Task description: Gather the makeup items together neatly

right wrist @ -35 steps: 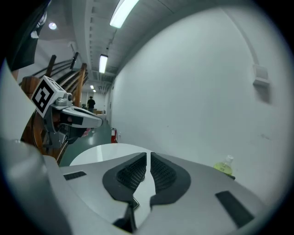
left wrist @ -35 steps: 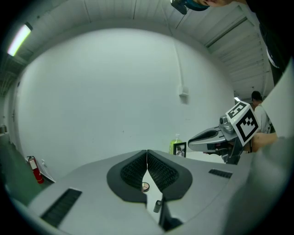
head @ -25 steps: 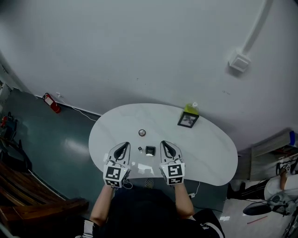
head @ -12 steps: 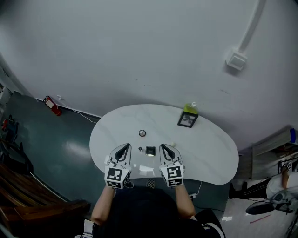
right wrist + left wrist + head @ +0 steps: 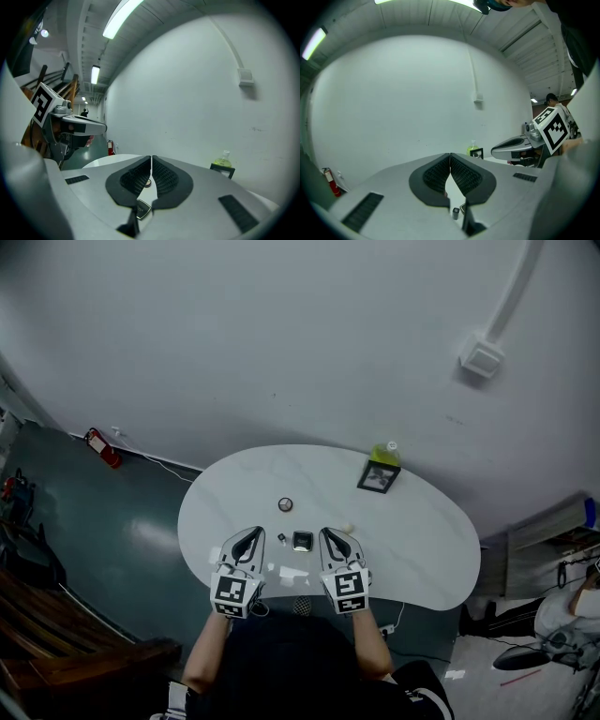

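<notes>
On the white table [image 5: 412, 549] lie a round compact [image 5: 285, 505], a small dark cylinder [image 5: 281, 539] and a square black compact [image 5: 302, 541]. My left gripper [image 5: 251, 534] hovers just left of the cylinder, and my right gripper [image 5: 328, 535] just right of the square compact. Both are shut with nothing between their jaws. In the left gripper view the shut left gripper [image 5: 450, 155] stands above the cylinder [image 5: 455, 213]. In the right gripper view the shut right gripper [image 5: 151, 160] is above the square compact [image 5: 142, 209], with the round compact [image 5: 147, 183] beyond.
A black picture frame [image 5: 378, 478] and a green bottle [image 5: 385, 455] stand at the table's far right edge. A small pale object [image 5: 349, 529] lies right of the right gripper. A fire extinguisher [image 5: 102, 448] stands on the floor by the wall.
</notes>
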The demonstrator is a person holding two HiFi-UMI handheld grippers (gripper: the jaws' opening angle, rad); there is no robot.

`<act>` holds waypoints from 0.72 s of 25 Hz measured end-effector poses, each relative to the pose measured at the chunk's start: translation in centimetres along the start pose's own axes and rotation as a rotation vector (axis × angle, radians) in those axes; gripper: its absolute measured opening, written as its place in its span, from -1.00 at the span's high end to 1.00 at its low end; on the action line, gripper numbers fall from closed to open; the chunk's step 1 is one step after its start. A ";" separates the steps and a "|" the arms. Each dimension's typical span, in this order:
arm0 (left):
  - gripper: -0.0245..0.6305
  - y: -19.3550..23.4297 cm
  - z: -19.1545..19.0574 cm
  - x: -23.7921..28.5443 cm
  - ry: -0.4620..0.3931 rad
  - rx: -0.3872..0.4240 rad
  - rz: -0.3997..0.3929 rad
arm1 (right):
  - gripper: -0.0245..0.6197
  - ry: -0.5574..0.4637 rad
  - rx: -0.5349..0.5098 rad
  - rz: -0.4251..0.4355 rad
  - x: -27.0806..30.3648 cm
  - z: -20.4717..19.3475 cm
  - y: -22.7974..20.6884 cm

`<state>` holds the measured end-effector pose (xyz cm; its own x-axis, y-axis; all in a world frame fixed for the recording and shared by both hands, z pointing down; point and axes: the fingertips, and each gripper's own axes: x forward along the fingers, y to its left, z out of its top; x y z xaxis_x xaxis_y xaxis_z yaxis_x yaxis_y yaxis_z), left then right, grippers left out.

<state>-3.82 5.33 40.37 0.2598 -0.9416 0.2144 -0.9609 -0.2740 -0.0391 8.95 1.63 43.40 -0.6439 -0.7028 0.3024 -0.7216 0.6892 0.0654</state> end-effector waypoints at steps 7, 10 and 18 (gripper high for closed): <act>0.86 1.9 -1.3 2.0 0.031 -0.013 0.027 | 0.81 0.029 -0.029 0.032 3.6 -0.3 -1.4; 0.86 3.2 -2.0 3.0 0.056 -0.032 0.042 | 0.81 0.067 -0.052 0.060 5.6 -0.7 -1.5; 0.86 6.9 -5.8 6.6 0.133 -0.086 0.049 | 0.81 0.170 -0.059 0.137 12.1 -3.9 -0.9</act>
<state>-9.30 -1.62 47.20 0.2026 -0.9177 0.3418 -0.9783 -0.2050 0.0295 2.84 -6.79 50.70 -0.6791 -0.5659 0.4676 -0.6112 0.7887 0.0669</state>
